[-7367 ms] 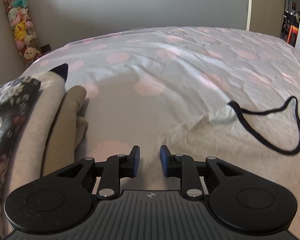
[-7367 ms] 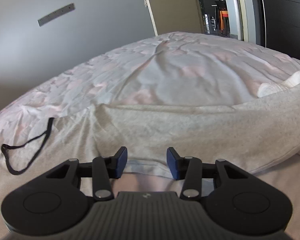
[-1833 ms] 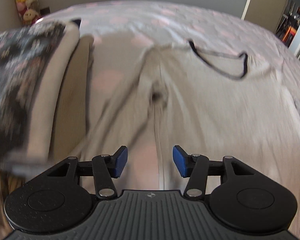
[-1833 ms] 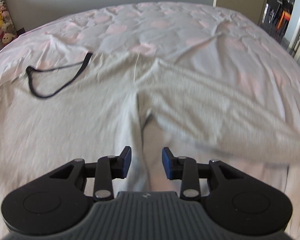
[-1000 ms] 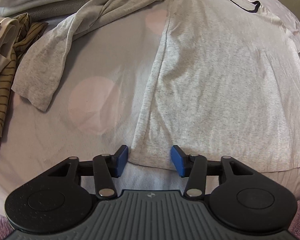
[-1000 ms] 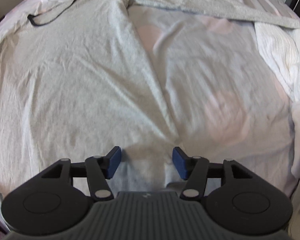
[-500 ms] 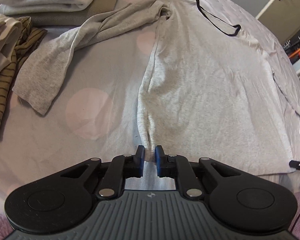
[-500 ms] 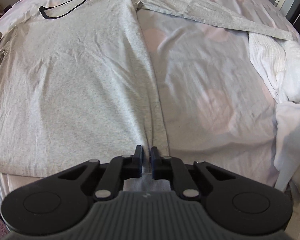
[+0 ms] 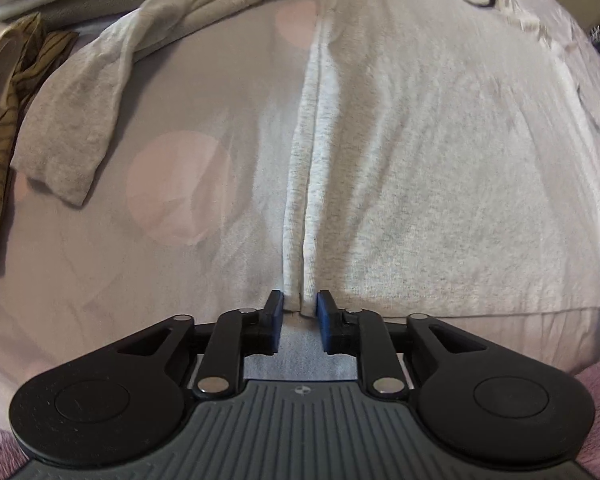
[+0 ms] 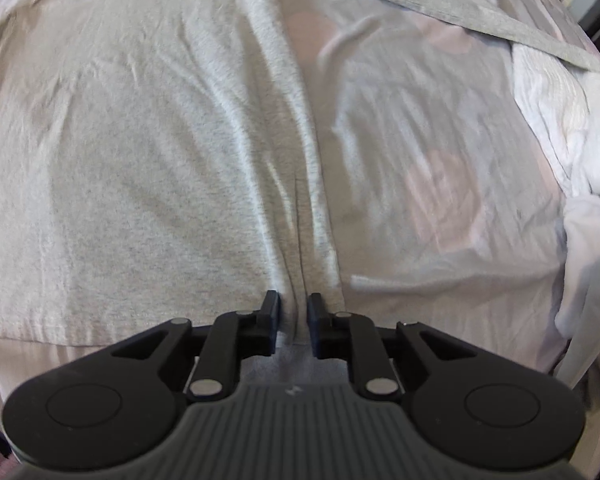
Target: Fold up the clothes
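Since half a second ago, pulled nearer, hem bunched tighter. Left view: left gripper (image 9: pixel 299 311) clamped on shirt (image 9: pixel 440 168) hem corner; sleeve (image 9: pixel 96 100) sprawled on bed (image 9: pixel 100 272). Right view: right gripper (image 10: pixel 293 314) pinching shirt (image 10: pixel 140 140) hem's other corner, flat on bed (image 10: pixel 440 184).

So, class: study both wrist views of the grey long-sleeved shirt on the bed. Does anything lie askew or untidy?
Yes. The shirt's left sleeve lies twisted and crumpled, its cuff doubled back beside the striped garment, while the right sleeve runs out straight. Both hem corners bunch in the left gripper and the right gripper.
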The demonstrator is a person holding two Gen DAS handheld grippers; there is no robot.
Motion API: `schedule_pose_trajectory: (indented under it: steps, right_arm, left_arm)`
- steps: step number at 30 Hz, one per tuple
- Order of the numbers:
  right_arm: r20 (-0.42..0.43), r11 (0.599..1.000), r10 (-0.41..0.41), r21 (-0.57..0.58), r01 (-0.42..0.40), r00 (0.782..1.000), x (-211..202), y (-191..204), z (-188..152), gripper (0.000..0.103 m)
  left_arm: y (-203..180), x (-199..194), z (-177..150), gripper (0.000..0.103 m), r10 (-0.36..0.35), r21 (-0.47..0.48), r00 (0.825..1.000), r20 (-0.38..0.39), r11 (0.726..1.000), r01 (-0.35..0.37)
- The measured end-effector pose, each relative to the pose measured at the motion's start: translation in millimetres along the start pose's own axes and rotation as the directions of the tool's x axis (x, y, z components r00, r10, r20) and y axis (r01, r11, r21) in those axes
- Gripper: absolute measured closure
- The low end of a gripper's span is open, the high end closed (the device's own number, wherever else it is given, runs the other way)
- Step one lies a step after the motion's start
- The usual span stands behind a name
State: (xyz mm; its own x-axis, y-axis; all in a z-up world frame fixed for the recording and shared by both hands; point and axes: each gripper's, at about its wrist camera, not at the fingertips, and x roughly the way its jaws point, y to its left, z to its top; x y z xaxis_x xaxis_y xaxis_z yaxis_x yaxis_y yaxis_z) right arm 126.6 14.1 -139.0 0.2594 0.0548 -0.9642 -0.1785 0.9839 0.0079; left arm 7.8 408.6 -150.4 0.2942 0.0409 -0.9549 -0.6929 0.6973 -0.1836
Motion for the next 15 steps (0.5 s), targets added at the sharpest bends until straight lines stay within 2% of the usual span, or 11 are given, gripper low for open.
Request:
schedule_pose_trajectory:
  steps: [1,2,4,9,11,13,15]
  right_arm:
    - [0.024,1.0,0.013,0.024,-0.013,1.0,-5,-4,-3,0.07]
    - [0.052,0.999,0.021,0.044,-0.023,0.998,-10,-7,-5,0.067]
    - [0.13,0.997,0.018,0.07,-0.027,0.991,-23,-10,-11,0.056]
    - [0.299,0.994,-0.009,0.104,-0.023,0.954,-45,-8,-16,0.049]
    - [0.33,0.995,0.0,0.096,-0.034,0.944,-48,-8,-16,0.044]
    - [0.343,0.993,0.026,0.095,-0.063,0.939,-47,-7,-12,0.041]
    - [0.35,0.99,0.06,0.1,-0.101,0.935,-45,-6,-6,0.041]
  left_arm:
    - [5,-4,0,0.074,-0.026,-0.03,1.0,0.014,0.999,0.026]
    - [9,-8,0,0.071,-0.053,-0.052,0.998,0.031,0.997,0.055]
    - [15,-18,0,0.071,-0.093,-0.092,0.992,0.09,0.991,0.102]
    - [37,-48,0,0.066,-0.157,-0.198,0.949,0.273,0.956,0.215]
    - [50,-56,4,0.066,-0.172,-0.244,0.939,0.299,0.937,0.249]
    - [63,-59,16,0.066,-0.161,-0.284,0.938,0.308,0.925,0.252]
    - [68,-61,30,0.066,-0.157,-0.285,0.94,0.304,0.926,0.247]
